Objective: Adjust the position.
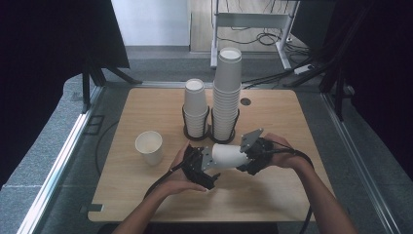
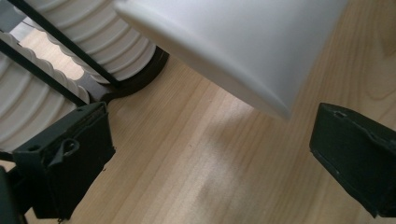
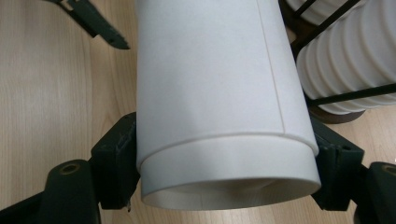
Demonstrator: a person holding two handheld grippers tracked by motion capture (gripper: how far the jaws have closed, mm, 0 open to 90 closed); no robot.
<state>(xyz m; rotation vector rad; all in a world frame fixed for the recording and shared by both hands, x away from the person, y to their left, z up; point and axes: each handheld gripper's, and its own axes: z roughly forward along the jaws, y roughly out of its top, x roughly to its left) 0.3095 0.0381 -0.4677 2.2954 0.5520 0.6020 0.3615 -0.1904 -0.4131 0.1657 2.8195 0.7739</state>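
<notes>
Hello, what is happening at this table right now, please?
A person holds a gripper in each hand over a wooden table. The right gripper is clamped on a white paper cup lying sideways above the table. The left gripper is open near the cup's base. Behind stand two cup stacks in black holders, and one single cup stands upright at the left.

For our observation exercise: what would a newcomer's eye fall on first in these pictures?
Probably the white paper cup held sideways above the wooden table, clamped in the right tool, with the left tool open at its other end. Behind stand two stacks of white paper cups in black wire holders.
</notes>
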